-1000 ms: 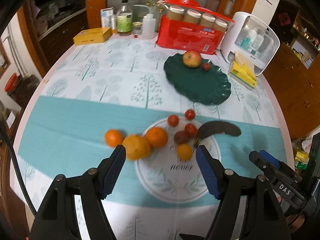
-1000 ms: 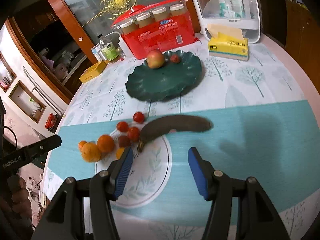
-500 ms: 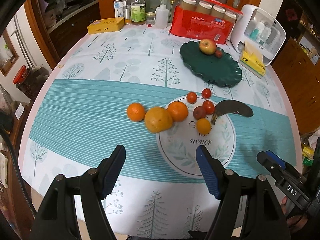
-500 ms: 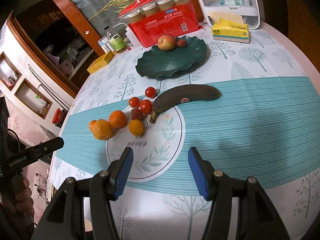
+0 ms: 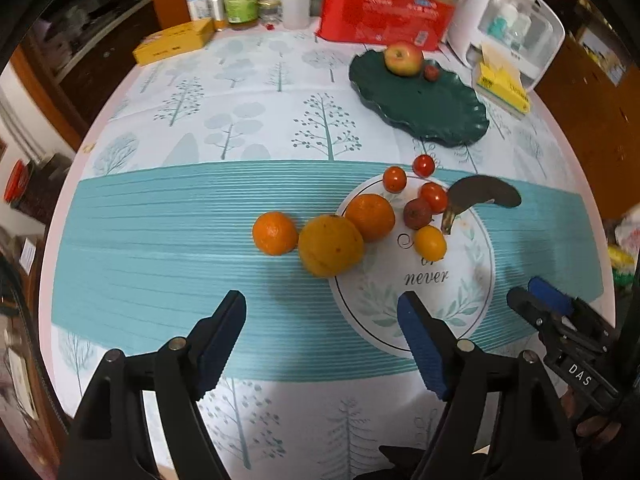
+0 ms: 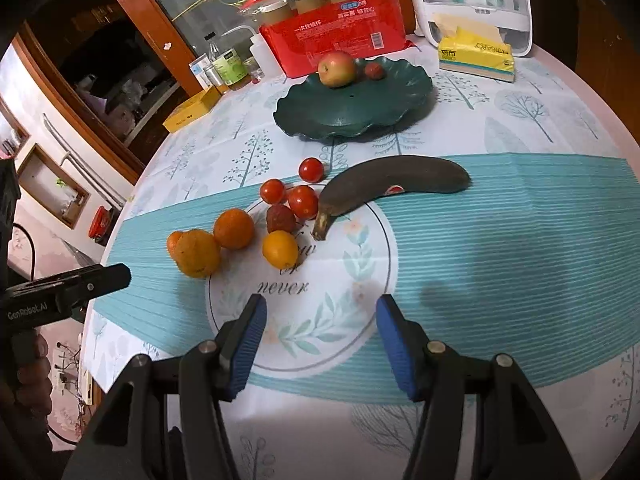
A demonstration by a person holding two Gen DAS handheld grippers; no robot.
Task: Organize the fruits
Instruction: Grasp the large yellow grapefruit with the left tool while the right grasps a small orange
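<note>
A round table point(image 5: 168, 216) wears a pale cloth printed with trees, a teal striped band across its middle and a white printed circle reading "never"; dark wooden cabinets stand behind it.

Along the far edge, from the left, stand a yellow box point(image 5: 173, 40), a green-labelled bottle point(image 5: 239, 0), a white squeeze bottle point(image 5: 295, 5), a red pack of lidded cups point(image 5: 386, 12), a white storage case point(image 5: 516, 32) and a yellow tissue pack point(image 5: 505, 87).

On the teal band the loose fruit runs left to right: a small orange point(image 5: 275, 233), a larger yellow-orange citrus point(image 5: 330, 246) touching it, another orange point(image 5: 370, 217), a dark red wrinkled fruit point(image 5: 417, 213), a small yellow fruit point(image 5: 429, 243), three cherry tomatoes point(image 5: 433, 197) and a blackened banana point(image 6: 394, 187). The banana lies roughly crosswise, its stem point(image 6: 321, 225) pointing down-left into the printed circle, its blunt end to the right.

The dark green scalloped plate point(image 6: 360, 112) beyond holds an apple point(image 6: 337, 68) and a small red fruit point(image 6: 375, 71) just beside it.

The right wrist view shows the banana's full length and its sticker; the left wrist view foreshortens it into a curved sliver. In that right view the small orange is mostly hidden behind the large citrus.

The left gripper point(image 5: 322, 334) and right gripper point(image 6: 320, 338) both hover above the near table, jaws spread wide and holding nothing.
</note>
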